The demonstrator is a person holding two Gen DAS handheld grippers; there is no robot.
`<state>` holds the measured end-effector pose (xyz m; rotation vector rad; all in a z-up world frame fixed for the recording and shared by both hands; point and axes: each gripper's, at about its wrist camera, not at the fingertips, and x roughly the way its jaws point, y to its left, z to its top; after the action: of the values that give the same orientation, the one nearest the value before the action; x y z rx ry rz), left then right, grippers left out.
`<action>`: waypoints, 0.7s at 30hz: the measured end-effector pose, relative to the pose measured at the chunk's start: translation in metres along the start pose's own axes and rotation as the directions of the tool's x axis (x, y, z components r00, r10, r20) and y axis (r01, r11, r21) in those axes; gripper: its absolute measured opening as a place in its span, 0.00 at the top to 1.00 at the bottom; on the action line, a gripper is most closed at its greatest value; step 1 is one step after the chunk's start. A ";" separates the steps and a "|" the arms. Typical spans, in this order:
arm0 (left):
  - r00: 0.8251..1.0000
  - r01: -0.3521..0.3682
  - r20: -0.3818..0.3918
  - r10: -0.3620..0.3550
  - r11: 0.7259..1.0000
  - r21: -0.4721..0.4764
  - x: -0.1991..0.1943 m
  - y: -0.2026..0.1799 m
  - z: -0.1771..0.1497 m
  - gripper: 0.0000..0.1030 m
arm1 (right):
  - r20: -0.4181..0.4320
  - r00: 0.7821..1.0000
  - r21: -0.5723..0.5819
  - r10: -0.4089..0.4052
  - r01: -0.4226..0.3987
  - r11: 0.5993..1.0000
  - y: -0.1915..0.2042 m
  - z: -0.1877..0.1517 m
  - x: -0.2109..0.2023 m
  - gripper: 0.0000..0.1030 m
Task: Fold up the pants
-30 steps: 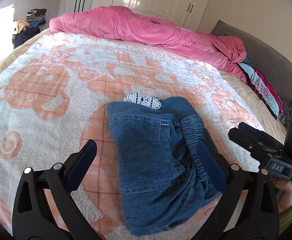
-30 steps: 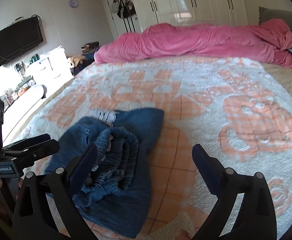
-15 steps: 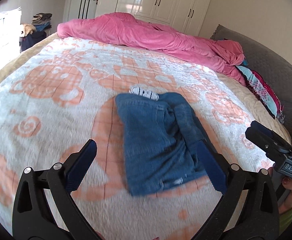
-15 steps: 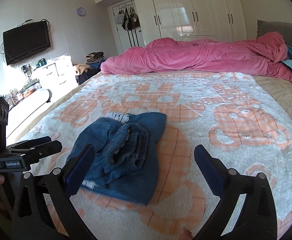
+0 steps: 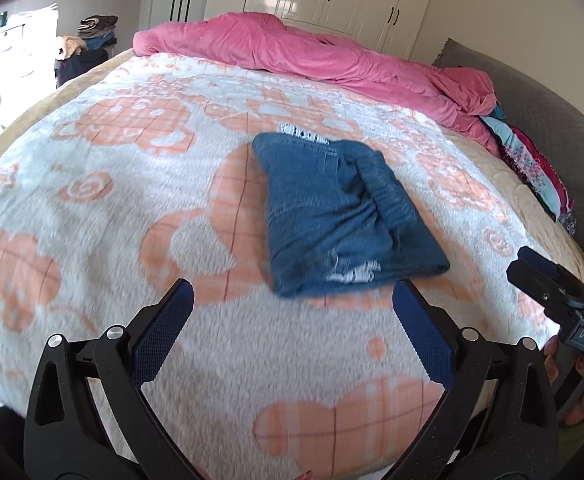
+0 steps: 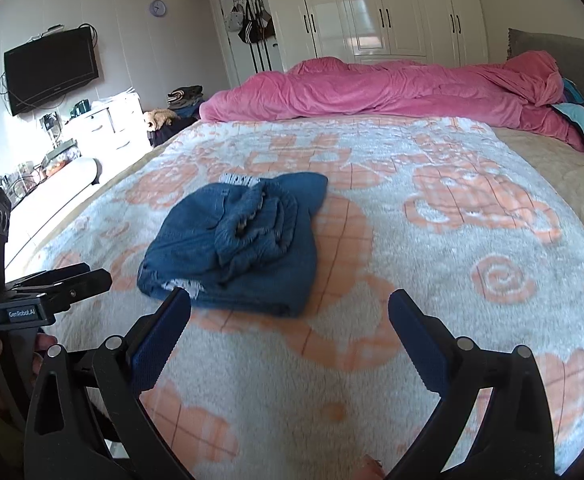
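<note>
Blue denim pants [image 5: 340, 212] lie folded into a small bundle on the white-and-orange patterned blanket [image 5: 103, 208], elastic waistband on top and a white lace trim at the far edge. My left gripper [image 5: 292, 300] is open, hanging just short of the bundle's near edge, nothing between its blue pads. In the right wrist view the pants [image 6: 235, 240] sit ahead and to the left. My right gripper [image 6: 289, 308] is open too, empty, its left fingertip close to the bundle's near corner. Each gripper appears at the side of the other's view, held by a hand.
A rumpled pink duvet [image 5: 312, 56] lies across the far side of the bed, with a grey headboard [image 5: 540, 120] and colourful cloth at the right. White wardrobes [image 6: 372, 12] stand behind. A wall TV [image 6: 51, 68] and a white dresser with clutter are at the left.
Both grippers have pulled back toward the near edge of the bed, away from the pants. The folded bundle lies still and now looks smaller and farther off in both views.
</note>
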<state>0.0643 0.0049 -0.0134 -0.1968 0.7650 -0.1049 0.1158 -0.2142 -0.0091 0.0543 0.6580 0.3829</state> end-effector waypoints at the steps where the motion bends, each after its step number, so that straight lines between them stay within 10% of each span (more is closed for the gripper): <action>1: 1.000 -0.003 -0.002 0.003 1.000 0.004 -0.001 -0.001 -0.002 0.09 | -0.003 1.000 -0.003 -0.001 0.001 1.000 0.001 -0.002 -0.001 0.04; 21: 0.997 -0.031 -0.064 0.033 0.999 0.018 0.002 -0.003 -0.041 0.09 | -0.083 0.996 -0.002 -0.039 0.039 0.999 0.007 -0.041 0.001 0.04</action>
<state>0.0369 -0.0042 -0.0431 -0.1660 0.8304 -0.0875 0.0895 -0.2101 -0.0411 0.0248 0.7396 0.3489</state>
